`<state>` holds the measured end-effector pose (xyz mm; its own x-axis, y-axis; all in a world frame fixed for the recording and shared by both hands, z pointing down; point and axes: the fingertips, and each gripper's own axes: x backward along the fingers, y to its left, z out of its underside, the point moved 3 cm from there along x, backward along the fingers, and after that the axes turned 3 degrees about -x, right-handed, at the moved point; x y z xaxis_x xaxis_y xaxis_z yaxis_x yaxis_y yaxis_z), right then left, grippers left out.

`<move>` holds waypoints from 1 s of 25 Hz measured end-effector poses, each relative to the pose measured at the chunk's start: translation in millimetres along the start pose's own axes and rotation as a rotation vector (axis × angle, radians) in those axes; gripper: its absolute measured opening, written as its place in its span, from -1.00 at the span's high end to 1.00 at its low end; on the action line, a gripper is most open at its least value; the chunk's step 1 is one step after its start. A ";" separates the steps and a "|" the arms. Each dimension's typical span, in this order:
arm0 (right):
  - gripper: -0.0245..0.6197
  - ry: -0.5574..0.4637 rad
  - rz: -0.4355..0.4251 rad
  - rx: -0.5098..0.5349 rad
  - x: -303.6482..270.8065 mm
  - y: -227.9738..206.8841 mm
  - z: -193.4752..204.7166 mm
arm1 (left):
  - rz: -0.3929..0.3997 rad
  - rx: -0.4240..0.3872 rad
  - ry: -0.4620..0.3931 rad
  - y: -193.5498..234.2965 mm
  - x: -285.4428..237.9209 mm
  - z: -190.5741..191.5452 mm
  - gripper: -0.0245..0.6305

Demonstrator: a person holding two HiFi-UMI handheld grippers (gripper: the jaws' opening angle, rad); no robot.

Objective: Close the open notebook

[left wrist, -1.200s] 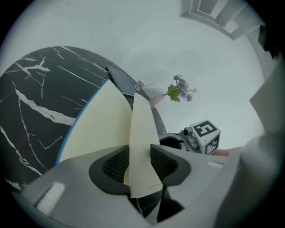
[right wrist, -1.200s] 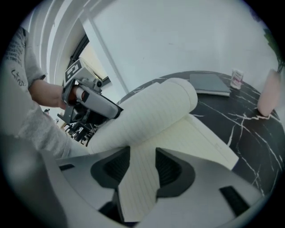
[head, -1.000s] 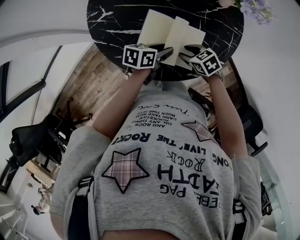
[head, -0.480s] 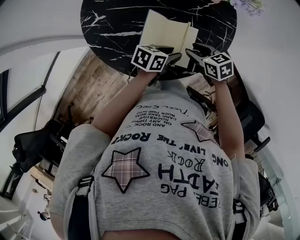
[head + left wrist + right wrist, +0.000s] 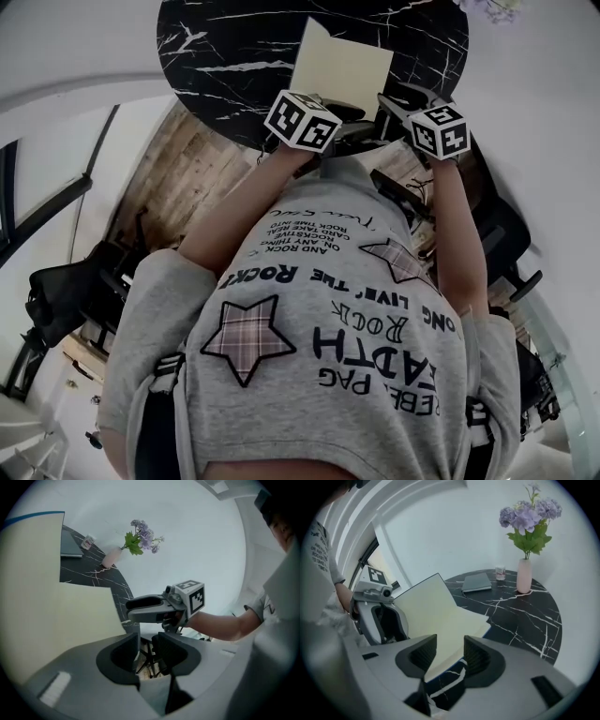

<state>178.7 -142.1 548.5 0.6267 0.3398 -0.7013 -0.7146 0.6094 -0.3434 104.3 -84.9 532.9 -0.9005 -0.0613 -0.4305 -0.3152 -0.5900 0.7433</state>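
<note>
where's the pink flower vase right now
In the right gripper view the pink vase stands upper right, near the far edge of the black marble table, just right of a small jar.

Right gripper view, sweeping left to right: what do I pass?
Left gripper → notebook → grey book → small jar → vase of flowers.

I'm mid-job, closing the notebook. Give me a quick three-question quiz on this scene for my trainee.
1. What colour are the flowers in the vase?
2. True or false: the left tongs and the right tongs both stand open, gripping nothing.
3. The notebook lies on: A a wooden desk; B a black veined table; C a chair seat.
Key: 1 purple; 2 true; 3 B.
</note>
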 end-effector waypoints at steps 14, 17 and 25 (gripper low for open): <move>0.40 -0.114 -0.075 -0.002 10.1 29.5 -38.8 | 0.058 -0.067 -0.077 -55.4 37.2 -23.2 0.90; 0.40 -0.108 -0.100 0.010 5.4 43.4 -51.3 | 0.009 -0.086 -0.108 -54.5 54.8 -28.7 0.90; 0.40 -0.099 -0.166 -0.009 0.0 72.8 -78.2 | -0.181 -0.137 -0.218 -39.2 113.6 -58.9 0.90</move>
<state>102.4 -153.7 474.7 0.7637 0.3042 -0.5693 -0.6011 0.6567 -0.4555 32.0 -116.2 424.7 -0.8814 0.2199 -0.4181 -0.4459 -0.6798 0.5823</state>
